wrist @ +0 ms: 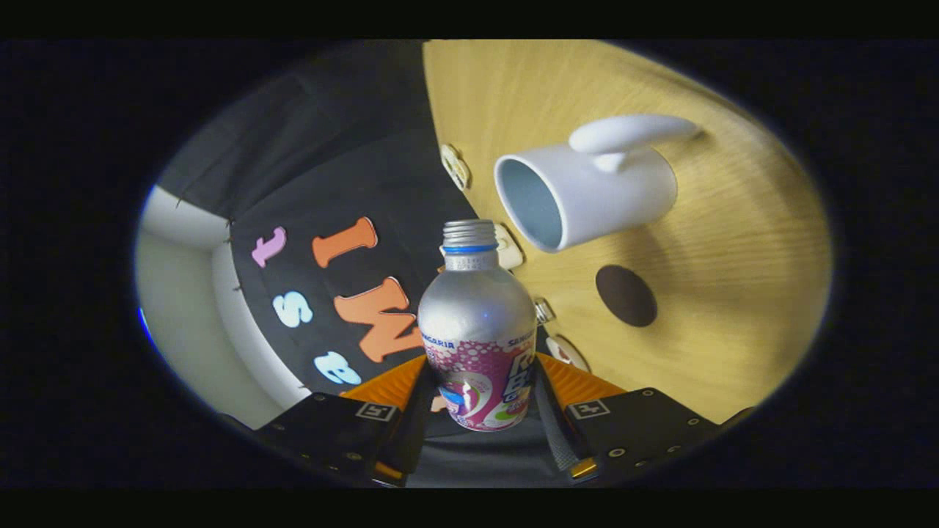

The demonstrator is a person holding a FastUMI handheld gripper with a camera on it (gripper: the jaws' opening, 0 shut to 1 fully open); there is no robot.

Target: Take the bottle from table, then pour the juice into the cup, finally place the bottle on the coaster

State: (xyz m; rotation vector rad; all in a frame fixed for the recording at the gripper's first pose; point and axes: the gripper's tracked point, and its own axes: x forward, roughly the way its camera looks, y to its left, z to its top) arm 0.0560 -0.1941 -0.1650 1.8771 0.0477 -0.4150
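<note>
1. Now the jaws (480,400) are clamped on the bottle (477,330), one finger pressed to each side of its printed lower body.
2. The bottle sits between the fingers and points forward along them, its silver shoulder and threaded neck reaching ahead of the fingertips.
3. The neck bears a blue ring just under the threads; whether a cap sits on it I cannot tell.
4. The whole view is rolled, so the wooden bench (733,242) stands as a near-vertical plane on one side, and the dark booth wall (352,169) fills the other side.
5. The bottle is lifted off the bench, held in the air in front of the bench's edge.
6. The cup (587,191), white with a pale blue inside, stands on the bench beyond the bottle's neck and off to the side, its open mouth turned towards the bottle's top.
7. The cup's handle (631,136) sticks out on the side away from the bottle.
8. The bottle's mouth is near the cup's rim but apart from it.
9. The coaster (626,295), a dark round disc, lies flat on the bench near the cup, bare.
10. Small pale clips (455,166) line the bench's edge next to the wall.
</note>
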